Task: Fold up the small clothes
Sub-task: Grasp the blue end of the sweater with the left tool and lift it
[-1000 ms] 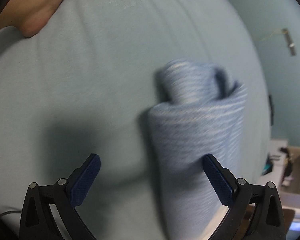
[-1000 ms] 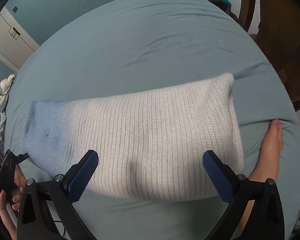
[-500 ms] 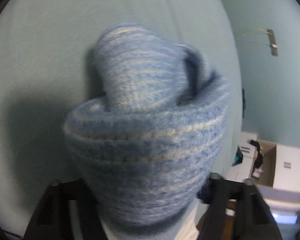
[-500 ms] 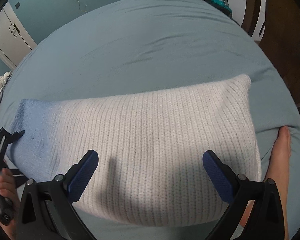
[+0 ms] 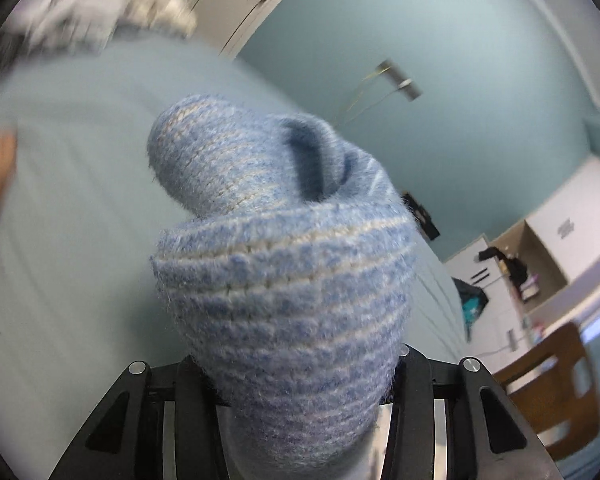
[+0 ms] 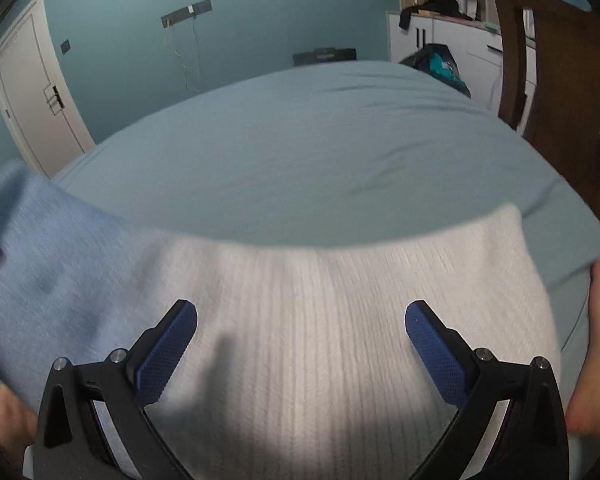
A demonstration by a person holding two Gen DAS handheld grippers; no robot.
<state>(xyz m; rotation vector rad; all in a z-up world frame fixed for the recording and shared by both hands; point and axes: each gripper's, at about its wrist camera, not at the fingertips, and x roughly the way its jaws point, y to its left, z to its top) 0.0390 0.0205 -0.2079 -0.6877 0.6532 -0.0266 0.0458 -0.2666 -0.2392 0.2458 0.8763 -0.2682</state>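
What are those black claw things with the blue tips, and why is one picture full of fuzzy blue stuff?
A person holds a two-finger grabber in each hand, and each grabber carries a small camera looking along its fingers, so you see two views. In the left view, the left gripper is closing on the blue end of a knitted garment, bunched up right in front of the lens, which is why it fills the picture. In the right view, the right gripper stands open, with nothing between its blue pads, above the white part of the same garment, which lies on a bed with a pale blue sheet.
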